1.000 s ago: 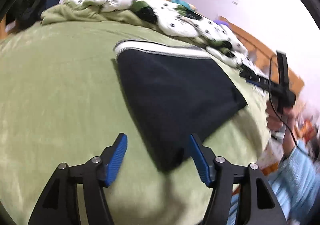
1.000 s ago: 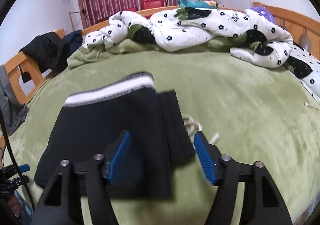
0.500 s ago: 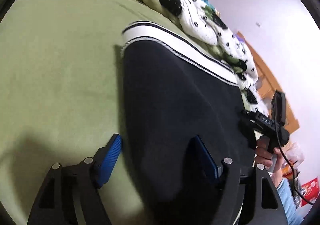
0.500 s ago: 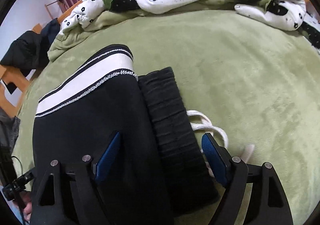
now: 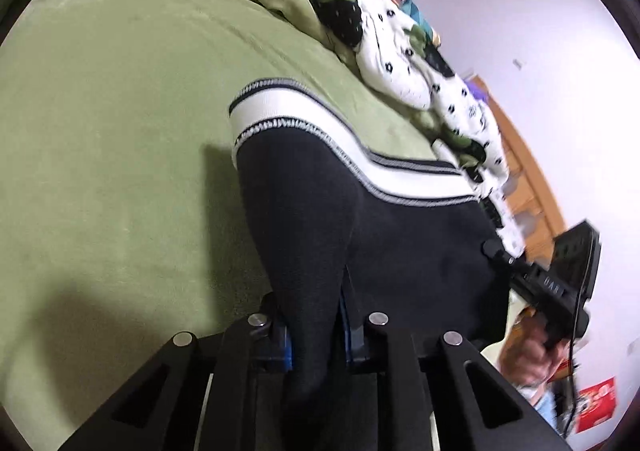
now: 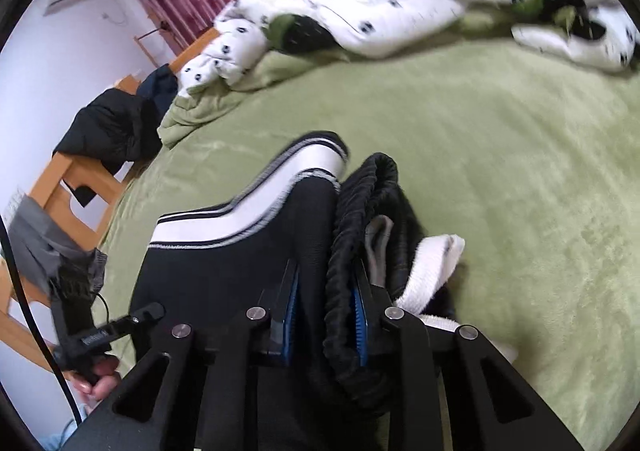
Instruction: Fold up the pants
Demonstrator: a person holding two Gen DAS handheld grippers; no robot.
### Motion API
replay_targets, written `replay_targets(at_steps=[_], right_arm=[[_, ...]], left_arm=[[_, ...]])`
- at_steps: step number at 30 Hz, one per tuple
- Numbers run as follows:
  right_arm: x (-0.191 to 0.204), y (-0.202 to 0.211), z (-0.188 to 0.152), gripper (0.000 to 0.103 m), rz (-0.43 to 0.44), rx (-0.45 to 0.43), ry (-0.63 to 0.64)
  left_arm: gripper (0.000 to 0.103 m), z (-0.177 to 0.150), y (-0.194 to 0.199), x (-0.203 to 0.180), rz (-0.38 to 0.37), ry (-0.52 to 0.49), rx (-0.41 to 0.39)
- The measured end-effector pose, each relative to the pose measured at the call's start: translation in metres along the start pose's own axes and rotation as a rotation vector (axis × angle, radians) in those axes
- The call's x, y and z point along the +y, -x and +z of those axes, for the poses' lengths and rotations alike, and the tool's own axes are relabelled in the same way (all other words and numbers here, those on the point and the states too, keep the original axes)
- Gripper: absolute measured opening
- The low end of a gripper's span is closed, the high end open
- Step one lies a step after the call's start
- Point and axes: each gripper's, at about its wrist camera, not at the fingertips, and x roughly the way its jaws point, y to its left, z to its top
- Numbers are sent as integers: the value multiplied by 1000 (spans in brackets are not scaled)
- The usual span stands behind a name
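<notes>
My left gripper (image 5: 314, 335) has its fingers (image 5: 280, 347) clamped on a fold of the black pants (image 5: 400, 243), the cloth rising between the blue pads toward the white striped cuff (image 5: 320, 131). My right gripper (image 6: 324, 315) has its fingers clamped on the ribbed black waistband (image 6: 340, 291), with the white drawstring (image 6: 432, 271) just beside the right pad. The pants hang between both grippers over the green bed (image 6: 520, 171).

The pants (image 5: 400, 235) lie on the bed (image 5: 120, 155), running ahead of the left gripper (image 5: 314, 335) and to its right. A quilt (image 6: 400, 3) is heaped on the bed well beyond the right gripper (image 6: 324, 315); a jacket (image 6: 108, 131) hangs far to its left.
</notes>
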Motion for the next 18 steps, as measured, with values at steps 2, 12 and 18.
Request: replay_targets(at_steps=[2, 12, 18], right_arm=[[16, 2, 0, 22, 56, -13, -28], [105, -72, -28, 23, 151, 162, 60], [120, -94, -44, 50, -134, 174, 271]], left_arm=[[15, 9, 26, 3, 25, -20, -44], [26, 25, 97, 79, 315, -102, -21], [52, 10, 83, 107, 402, -108, -5]])
